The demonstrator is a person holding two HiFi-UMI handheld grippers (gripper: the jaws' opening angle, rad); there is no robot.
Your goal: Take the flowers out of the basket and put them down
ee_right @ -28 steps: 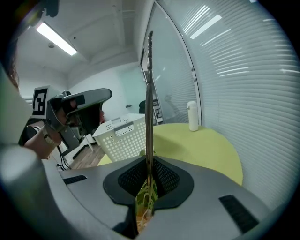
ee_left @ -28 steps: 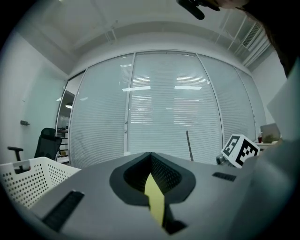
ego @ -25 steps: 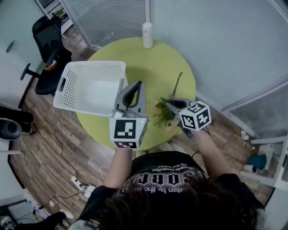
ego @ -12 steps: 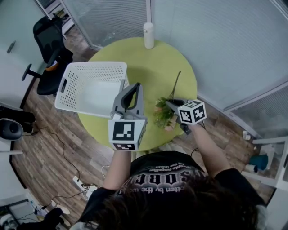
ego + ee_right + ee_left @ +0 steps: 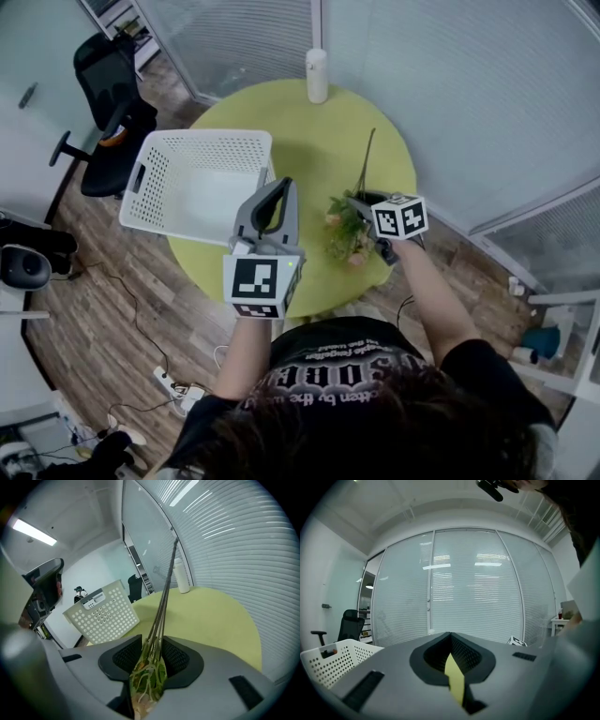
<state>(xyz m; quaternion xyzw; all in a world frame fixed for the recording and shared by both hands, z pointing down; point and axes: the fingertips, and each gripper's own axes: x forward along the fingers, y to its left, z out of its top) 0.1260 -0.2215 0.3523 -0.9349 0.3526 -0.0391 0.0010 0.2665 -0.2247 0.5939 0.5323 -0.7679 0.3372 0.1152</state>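
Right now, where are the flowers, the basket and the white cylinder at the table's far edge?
flowers (image 5: 345, 228), head view, on the leafy blossom end.
basket (image 5: 202, 199), head view, on its bare floor.
white cylinder (image 5: 317, 73), head view, on the middle of its body.

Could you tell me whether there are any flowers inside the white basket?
No, the basket holds nothing; the flowers are outside it, above the green table.
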